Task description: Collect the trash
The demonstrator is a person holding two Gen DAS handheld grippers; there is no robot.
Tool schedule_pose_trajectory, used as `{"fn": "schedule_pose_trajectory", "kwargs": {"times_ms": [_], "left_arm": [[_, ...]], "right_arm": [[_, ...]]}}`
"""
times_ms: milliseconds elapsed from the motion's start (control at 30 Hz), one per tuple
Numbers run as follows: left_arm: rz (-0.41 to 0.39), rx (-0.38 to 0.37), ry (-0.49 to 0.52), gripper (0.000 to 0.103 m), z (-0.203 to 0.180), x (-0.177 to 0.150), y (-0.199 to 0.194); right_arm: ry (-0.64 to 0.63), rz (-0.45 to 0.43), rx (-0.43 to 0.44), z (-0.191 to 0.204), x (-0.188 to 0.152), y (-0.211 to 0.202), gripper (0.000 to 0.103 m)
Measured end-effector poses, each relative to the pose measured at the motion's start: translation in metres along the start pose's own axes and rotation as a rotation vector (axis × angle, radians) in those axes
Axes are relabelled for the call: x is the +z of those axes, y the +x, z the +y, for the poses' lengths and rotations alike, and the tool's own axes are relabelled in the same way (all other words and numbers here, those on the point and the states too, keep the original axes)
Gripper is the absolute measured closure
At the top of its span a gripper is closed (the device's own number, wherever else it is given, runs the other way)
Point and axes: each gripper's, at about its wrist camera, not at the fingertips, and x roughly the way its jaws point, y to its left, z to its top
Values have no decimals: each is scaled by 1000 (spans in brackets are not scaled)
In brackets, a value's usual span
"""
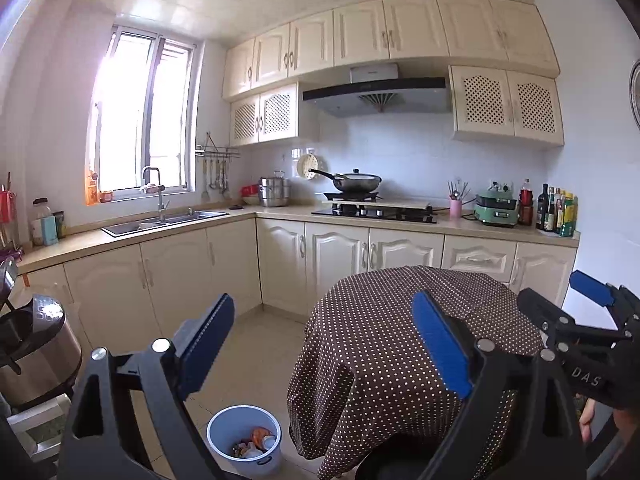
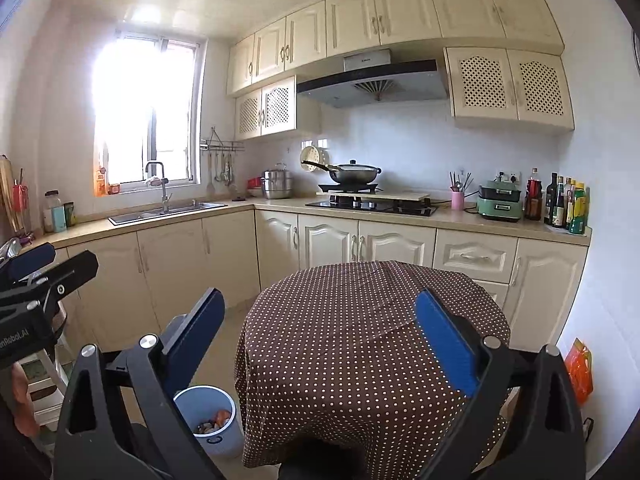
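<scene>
While both tongs gape empty, left tongs [image 1: 324, 344], right tongs [image 2: 320, 340], one bin [image 1: 224, 428] of trash [image 1: 256, 442], one draped table [image 1: 400, 312].

From my remote seat, the tablecloth [image 2: 360, 332] read as matt brown cloth with pale dots, draped in soft folds. The bin [image 1: 244, 436] looked like smooth pale-blue plastic with a slight sheen. Both grippers' fingers [image 1: 440, 344] wore matt blue pads on black, faintly textured plastic frames with shiny metal pins. The cabinet doors [image 2: 328, 240] were glossy cream, the sink [image 1: 164, 222] and stockpot [image 1: 274, 192] brushed metal, the hob [image 2: 372, 206] glossy black, probably glass. The floor tiles [image 1: 264, 344] shone dully.
</scene>
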Motion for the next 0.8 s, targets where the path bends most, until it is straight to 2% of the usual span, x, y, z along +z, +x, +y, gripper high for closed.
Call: {"fn": "schedule_pose_trajectory", "kwargs": {"times_ms": [800], "left_arm": [[18, -24, 22, 15, -4, -1, 6]], "right_arm": [[-1, 2, 7, -4, -2, -5, 7]]}}
